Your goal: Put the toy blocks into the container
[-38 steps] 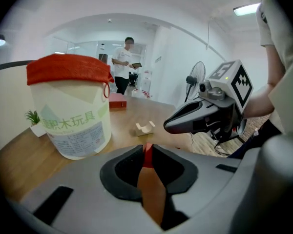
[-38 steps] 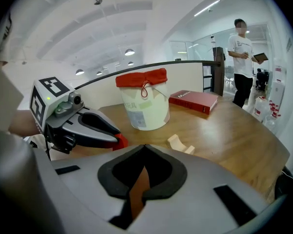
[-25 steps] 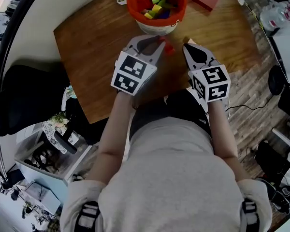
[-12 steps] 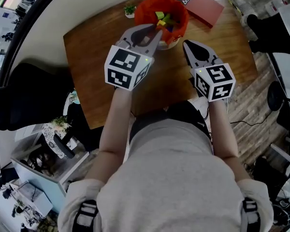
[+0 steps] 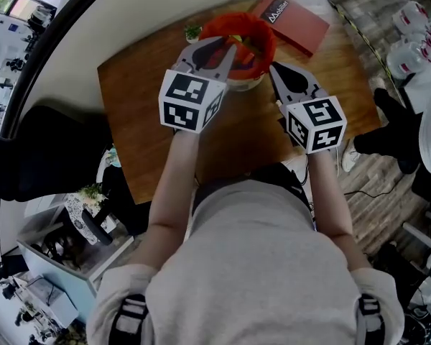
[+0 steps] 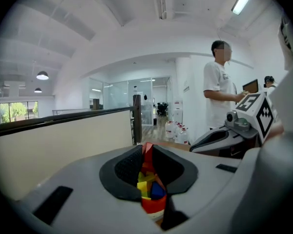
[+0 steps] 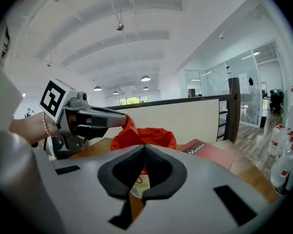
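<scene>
Currently, both forearms are stretched forward over the table point(image 5: 151, 113), side by side, and each gripper is pointed toward 12 o'clock and tipped slightly downward, with its marker cube uppermost. The left gripper point(image 5: 233, 49) is held at the 7 o'clock edge of the container point(image 5: 264, 36). Its jaws are drawn nearly together and are clamped on a red block point(image 6: 147, 155), which is pinched upright between the pads. Below that block, yellow and blue blocks point(image 6: 149, 186) are seen lying inside the red-lined container. The right gripper point(image 5: 274, 69) is kept at the container's 5 o'clock, just clear of its rim. Its jaws are closed with the pad tips meeting, and nothing is held between them. The container is placed at the far edge of the table, at 12 o'clock from the person. A red book point(image 5: 291, 21) is seen at its 2 o'clock and a small plant point(image 5: 192, 31) at its 9 o'clock.
</scene>
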Tool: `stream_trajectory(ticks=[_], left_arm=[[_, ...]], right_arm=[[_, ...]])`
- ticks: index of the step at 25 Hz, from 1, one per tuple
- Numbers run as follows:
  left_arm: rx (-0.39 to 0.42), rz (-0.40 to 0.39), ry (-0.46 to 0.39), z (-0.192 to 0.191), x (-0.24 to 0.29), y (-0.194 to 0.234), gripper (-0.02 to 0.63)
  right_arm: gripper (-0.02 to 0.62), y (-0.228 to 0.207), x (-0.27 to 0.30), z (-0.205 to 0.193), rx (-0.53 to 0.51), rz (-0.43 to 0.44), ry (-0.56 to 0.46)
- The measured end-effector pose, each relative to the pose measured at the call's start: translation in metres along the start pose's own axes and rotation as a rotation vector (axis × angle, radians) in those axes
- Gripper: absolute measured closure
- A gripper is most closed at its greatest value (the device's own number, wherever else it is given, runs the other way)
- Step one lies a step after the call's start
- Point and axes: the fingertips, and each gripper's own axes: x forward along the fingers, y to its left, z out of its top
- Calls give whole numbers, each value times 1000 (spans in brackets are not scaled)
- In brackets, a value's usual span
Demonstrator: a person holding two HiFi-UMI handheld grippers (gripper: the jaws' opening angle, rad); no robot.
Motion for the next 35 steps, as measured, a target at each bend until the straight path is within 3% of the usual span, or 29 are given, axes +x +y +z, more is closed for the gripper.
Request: stream_trajectory(ticks=[14, 31, 35], left_arm=[[-19, -6, 78, -17, 36, 8, 531], [24, -60, 65, -18, 37, -6, 495], [49, -113, 45, -13, 32, -25, 494]], right_arm=[[584, -23, 17, -17, 64, -15, 29], [583, -29, 5, -30, 83, -57, 37], [583, -30, -9, -34, 89, -82, 35]])
